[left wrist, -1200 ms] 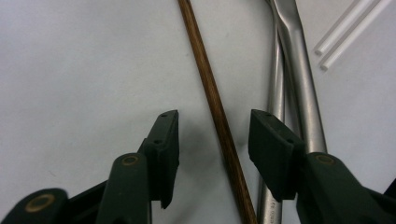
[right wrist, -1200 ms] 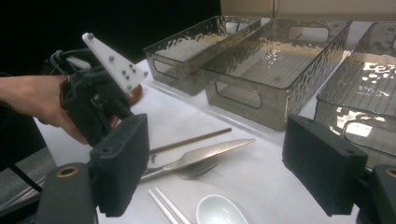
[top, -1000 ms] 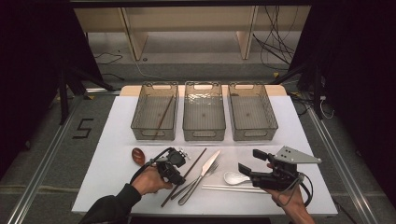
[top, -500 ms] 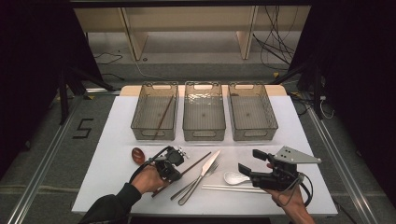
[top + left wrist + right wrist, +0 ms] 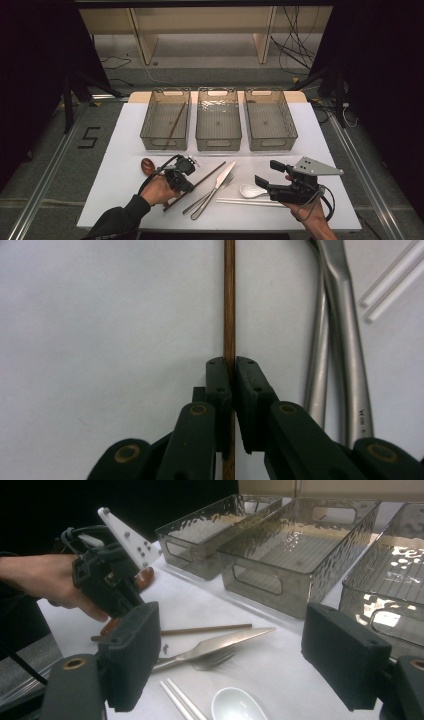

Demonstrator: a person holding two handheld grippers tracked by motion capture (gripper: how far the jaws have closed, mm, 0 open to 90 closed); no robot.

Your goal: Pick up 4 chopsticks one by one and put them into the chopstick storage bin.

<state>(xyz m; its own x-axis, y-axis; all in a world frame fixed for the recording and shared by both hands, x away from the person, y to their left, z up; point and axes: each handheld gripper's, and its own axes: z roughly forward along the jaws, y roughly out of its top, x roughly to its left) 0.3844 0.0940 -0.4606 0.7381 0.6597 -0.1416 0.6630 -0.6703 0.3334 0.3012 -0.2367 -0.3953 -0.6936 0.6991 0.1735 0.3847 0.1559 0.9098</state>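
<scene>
A thin brown chopstick (image 5: 210,172) lies slanted on the white table (image 5: 120,170). My left gripper (image 5: 181,172) is shut on it near its lower half. In the left gripper view the two jaws (image 5: 229,362) pinch the chopstick (image 5: 229,300), which runs straight up between them. My right gripper (image 5: 266,172) hovers at the right with its jaws wide open and nothing between them. In the right gripper view its jaws (image 5: 240,655) frame the chopstick (image 5: 210,628) and the person's left hand (image 5: 45,580).
A knife (image 5: 223,175), a fork (image 5: 210,197), a white spoon (image 5: 250,190) and white chopsticks (image 5: 245,201) lie between the grippers. A brown spoon (image 5: 147,165) sits left. Three clear bins (image 5: 165,142) (image 5: 218,144) (image 5: 272,143) stand behind; the left holds another brown chopstick (image 5: 175,122).
The left gripper's jaws have come together on the brown chopstick. Both hands have kept their places.
</scene>
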